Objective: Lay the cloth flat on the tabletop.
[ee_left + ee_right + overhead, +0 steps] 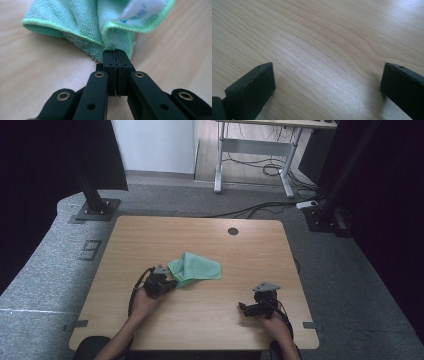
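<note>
Right now the left gripper (170, 284) has its jaws clenched on a corner of the green cloth (196, 268), and the rest of the cloth spreads away from the jaw tips toward the far side of the bench (150, 235). In the left gripper view the two black jaws meet flat against each other, with a pinch of green cloth (82, 27) caught at their tips; a white label (143, 10) sewn to the cloth's hem lies just beyond the tips, to one side.

The right gripper (246, 309) sits well apart from the cloth, near the bench's near edge, and its jaws stand released, wide apart. In the right gripper view there is bare wood grain (324, 57) between the two jaws and beyond them.

As for room, the cloth lies about mid-bench, with open wood on every side of it. Past the left jaws the surface runs clear to the far edge, where a small round dark hole (233, 231) is set in the top. Between the two grippers the wood is open too. The right gripper has the near edge close behind it and the right edge some way off to its side.

By count: one cloth, one label, one bench, two grippers, two hands.
</note>
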Action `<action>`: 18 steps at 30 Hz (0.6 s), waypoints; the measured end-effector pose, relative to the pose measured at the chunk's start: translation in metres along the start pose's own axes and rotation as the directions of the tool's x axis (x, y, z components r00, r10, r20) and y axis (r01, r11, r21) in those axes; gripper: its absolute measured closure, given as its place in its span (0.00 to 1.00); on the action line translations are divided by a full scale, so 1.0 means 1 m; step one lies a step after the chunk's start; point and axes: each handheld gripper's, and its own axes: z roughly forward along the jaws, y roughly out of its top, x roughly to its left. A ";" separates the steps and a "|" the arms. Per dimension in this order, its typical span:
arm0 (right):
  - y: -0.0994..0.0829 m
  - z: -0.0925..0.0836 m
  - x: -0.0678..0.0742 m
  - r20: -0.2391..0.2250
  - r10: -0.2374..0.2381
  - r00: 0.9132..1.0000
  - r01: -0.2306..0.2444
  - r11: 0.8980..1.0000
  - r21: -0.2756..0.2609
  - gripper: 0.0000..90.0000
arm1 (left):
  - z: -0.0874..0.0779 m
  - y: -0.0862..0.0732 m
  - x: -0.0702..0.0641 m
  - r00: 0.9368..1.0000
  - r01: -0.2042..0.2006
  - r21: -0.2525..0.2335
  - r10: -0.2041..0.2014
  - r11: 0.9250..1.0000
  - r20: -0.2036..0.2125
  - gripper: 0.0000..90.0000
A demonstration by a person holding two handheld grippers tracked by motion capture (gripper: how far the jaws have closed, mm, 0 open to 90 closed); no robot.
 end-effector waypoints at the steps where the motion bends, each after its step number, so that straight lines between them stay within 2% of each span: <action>1: 0.000 0.000 0.000 0.000 0.000 1.000 0.000 1.000 0.000 0.00 | -0.002 -0.002 -0.003 1.000 -0.004 0.005 0.004 1.000 0.003 0.98; 7: 0.000 0.000 0.000 0.000 0.000 1.000 0.000 1.000 0.000 0.00 | -0.010 -0.014 -0.019 0.999 -0.012 0.003 0.012 1.000 0.035 0.97; 13: 0.000 0.000 0.000 0.000 0.000 1.000 0.000 1.000 0.000 0.00 | -0.025 -0.008 -0.025 0.999 -0.034 -0.049 0.035 0.998 0.003 0.70; 18: 0.000 0.000 0.000 0.000 0.000 1.000 0.000 1.000 0.000 0.00 | -0.035 0.000 -0.027 0.998 -0.063 -0.067 0.063 0.996 -0.012 0.61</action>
